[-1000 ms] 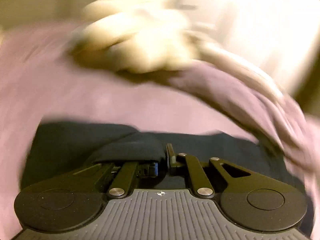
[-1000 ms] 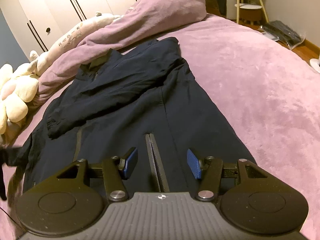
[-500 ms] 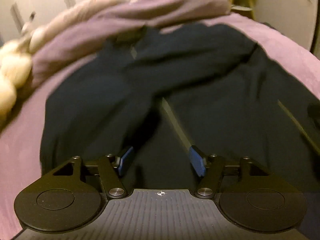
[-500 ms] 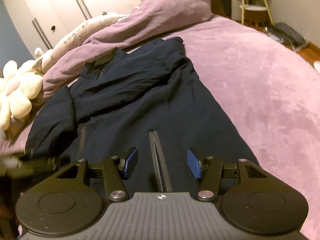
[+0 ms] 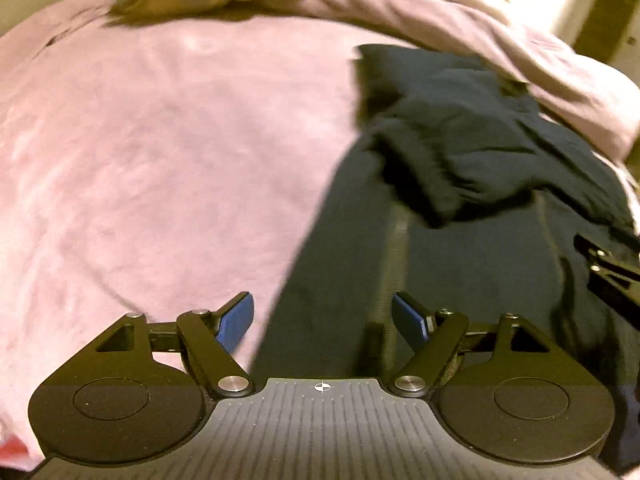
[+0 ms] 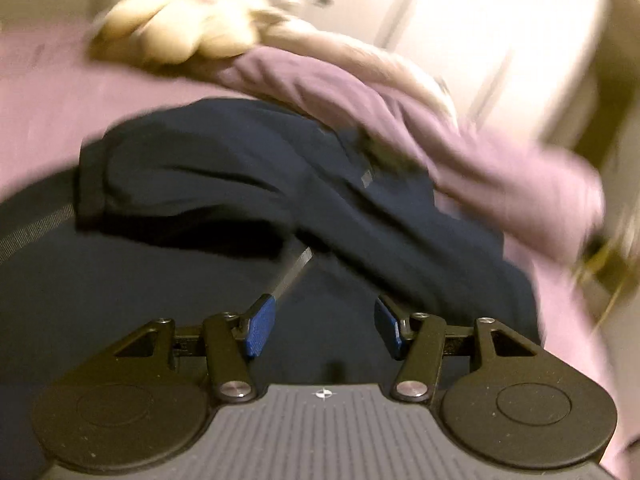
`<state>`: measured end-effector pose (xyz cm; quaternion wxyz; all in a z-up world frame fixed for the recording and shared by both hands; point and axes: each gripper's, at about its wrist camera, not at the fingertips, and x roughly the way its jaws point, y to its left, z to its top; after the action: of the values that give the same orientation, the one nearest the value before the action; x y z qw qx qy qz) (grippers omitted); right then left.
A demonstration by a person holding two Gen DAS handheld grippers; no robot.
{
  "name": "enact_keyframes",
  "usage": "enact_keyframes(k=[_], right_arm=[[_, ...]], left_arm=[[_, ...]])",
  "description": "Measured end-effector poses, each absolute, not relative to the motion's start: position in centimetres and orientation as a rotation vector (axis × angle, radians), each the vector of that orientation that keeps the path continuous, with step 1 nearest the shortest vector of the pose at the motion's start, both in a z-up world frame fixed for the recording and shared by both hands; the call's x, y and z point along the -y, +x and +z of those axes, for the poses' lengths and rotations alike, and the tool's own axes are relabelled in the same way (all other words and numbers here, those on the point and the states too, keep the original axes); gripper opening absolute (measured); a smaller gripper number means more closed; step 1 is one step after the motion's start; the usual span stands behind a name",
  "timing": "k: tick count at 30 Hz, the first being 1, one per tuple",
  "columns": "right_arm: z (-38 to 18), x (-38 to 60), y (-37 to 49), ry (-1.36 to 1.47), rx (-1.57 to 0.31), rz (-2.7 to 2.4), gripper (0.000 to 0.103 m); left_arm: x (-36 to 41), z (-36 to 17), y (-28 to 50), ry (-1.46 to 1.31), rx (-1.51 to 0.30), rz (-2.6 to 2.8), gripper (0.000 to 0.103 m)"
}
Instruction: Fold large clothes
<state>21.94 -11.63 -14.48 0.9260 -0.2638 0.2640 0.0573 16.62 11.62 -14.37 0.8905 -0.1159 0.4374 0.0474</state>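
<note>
Blur spoils both views, so fine detail is hard to make out. The large dark navy zip-front jacket point(image 5: 472, 240) lies flat on the pink plush bedspread point(image 5: 140, 160), its lower edge hidden under my tools in both views.

My left gripper point(image 5: 324, 320) has just been opening; its blue-padded fingers point(image 5: 236, 322) stand spread with nothing between them, over the jacket's left edge where cloth meets bedspread. My right gripper point(image 6: 325, 330) is also spread and empty, above the jacket's front beside the grey zip strip point(image 6: 294, 270).

The left view alone shows a wide stretch of bare bedspread beside the jacket, and a black part at the right border, probably my other tool point(image 5: 612, 276), cut off by the frame. A folded sleeve point(image 5: 448, 168) lies across the chest there.

The right view alone shows two sleeves crossed over the jacket point(image 6: 248, 184), a small grey tag point(image 6: 366, 178), and pale cupboard doors point(image 6: 460, 32) behind. The cream plush toy point(image 6: 188, 24) and rolled mauve duvet point(image 6: 460, 136) are smeared; the toy is cropped in the left view.
</note>
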Motion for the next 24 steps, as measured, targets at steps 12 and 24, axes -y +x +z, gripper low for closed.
enact_keyframes(k=[12, 24], right_arm=[[-18.8, 1.8, 23.1, -1.064, -0.225, 0.278, 0.009], [-9.2, 26.3, 30.6, 0.890, -0.528, 0.066, 0.014]], left_arm=[[-14.4, -14.8, 16.6, -0.346, -0.886, 0.144, 0.082], [-11.6, -13.9, 18.4, -0.281, -0.858, 0.078, 0.082]])
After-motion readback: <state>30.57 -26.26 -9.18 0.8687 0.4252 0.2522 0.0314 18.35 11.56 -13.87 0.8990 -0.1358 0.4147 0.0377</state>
